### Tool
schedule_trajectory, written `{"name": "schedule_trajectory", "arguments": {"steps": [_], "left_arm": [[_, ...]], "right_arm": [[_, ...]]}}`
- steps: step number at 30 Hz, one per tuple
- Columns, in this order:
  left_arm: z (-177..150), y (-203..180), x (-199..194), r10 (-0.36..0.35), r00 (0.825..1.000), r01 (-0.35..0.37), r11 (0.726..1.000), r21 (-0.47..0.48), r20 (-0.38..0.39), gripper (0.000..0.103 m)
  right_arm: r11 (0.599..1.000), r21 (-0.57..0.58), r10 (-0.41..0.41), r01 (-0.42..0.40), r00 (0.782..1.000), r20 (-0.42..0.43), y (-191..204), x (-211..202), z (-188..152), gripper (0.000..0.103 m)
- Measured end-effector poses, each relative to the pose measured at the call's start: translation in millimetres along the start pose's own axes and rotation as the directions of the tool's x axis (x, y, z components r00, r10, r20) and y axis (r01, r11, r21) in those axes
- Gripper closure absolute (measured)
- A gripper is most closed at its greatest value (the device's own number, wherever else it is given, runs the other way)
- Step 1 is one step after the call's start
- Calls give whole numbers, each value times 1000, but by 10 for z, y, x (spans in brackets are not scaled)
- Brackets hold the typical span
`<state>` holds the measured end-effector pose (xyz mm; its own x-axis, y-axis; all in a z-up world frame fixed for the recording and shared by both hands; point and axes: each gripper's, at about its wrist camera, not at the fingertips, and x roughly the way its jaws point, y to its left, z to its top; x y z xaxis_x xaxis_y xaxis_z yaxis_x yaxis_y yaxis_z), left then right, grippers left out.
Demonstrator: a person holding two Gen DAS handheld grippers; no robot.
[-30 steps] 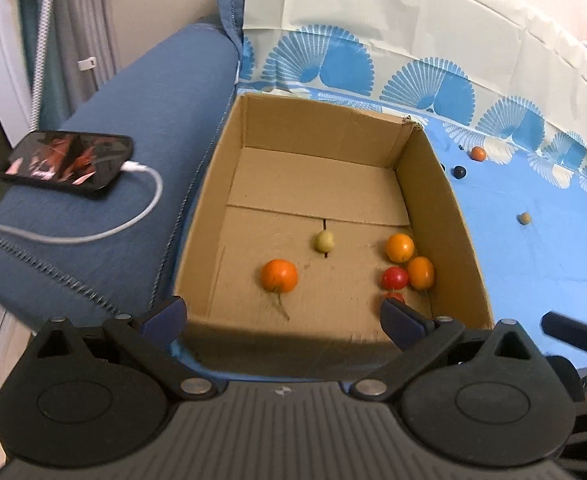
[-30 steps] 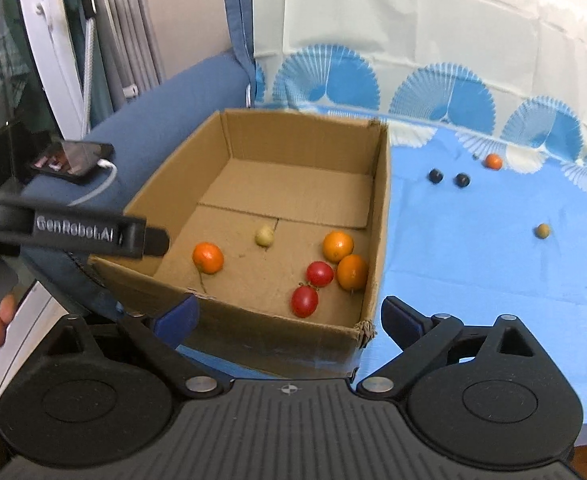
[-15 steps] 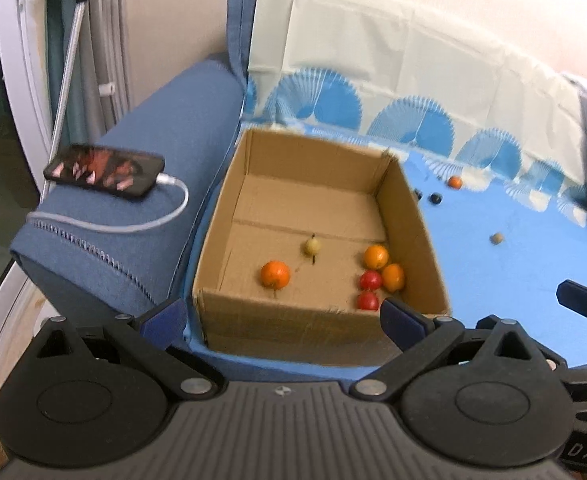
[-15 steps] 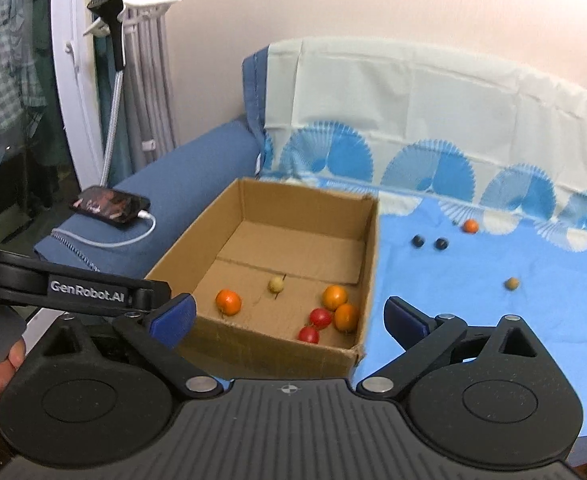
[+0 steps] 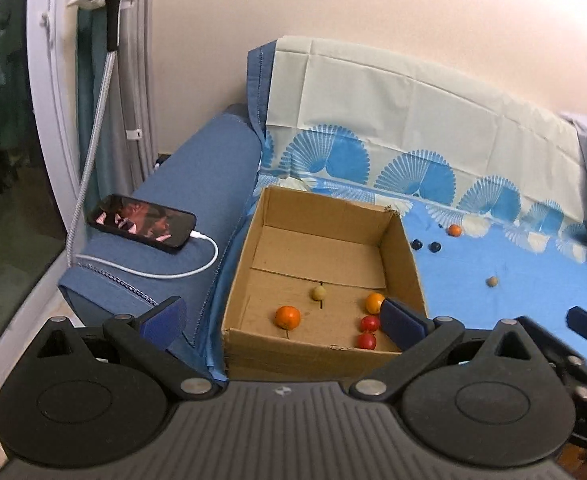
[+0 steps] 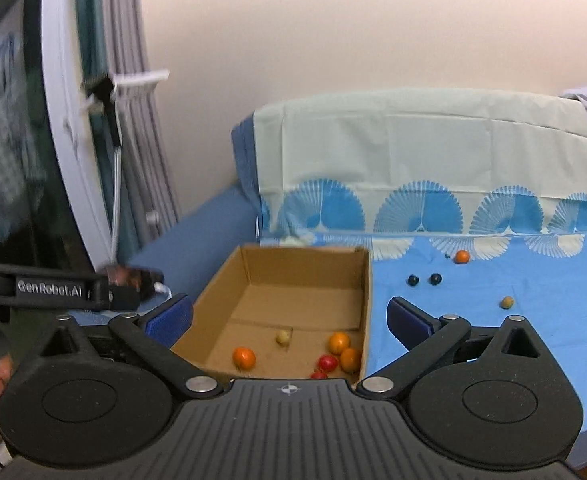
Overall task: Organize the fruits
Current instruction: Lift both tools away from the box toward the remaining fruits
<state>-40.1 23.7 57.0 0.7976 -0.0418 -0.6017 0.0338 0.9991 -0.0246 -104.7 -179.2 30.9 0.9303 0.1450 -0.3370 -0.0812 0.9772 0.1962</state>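
left gripper (image 5: 283, 322): jaws wide, nothing between them, held above the box's near edge
right gripper (image 6: 289, 316): jaws just been opening, now wide, empty
cardboard box (image 5: 407, 260): on blue sheet (image 5: 513, 304); holds 3 orange, 2 red, 1 pale fruit
loose fruit: 2 dark berries (image 6: 424, 279), 1 orange (image 6: 461, 256), 1 tan (image 6: 506, 302), on sheet right of box
phone (image 5: 141, 227): on sofa arm, cable plugged

light: warm, even | edges: fisheye-bent | right view left side blurred
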Motion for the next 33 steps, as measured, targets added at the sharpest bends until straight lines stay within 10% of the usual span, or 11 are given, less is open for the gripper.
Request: {"name": "schedule_trajectory", "arguments": {"steps": [14, 33], "left_arm": [[-127, -360, -250, -15, 1000, 14, 998, 68, 21, 0], [211, -934, 467, -67, 996, 75, 987, 141, -55, 0]], "right_arm": [[998, 53, 18, -23, 995, 97, -291, -372, -82, 1], [993, 100, -75, 68, 995, 71, -716, 59, -13, 1]]}}
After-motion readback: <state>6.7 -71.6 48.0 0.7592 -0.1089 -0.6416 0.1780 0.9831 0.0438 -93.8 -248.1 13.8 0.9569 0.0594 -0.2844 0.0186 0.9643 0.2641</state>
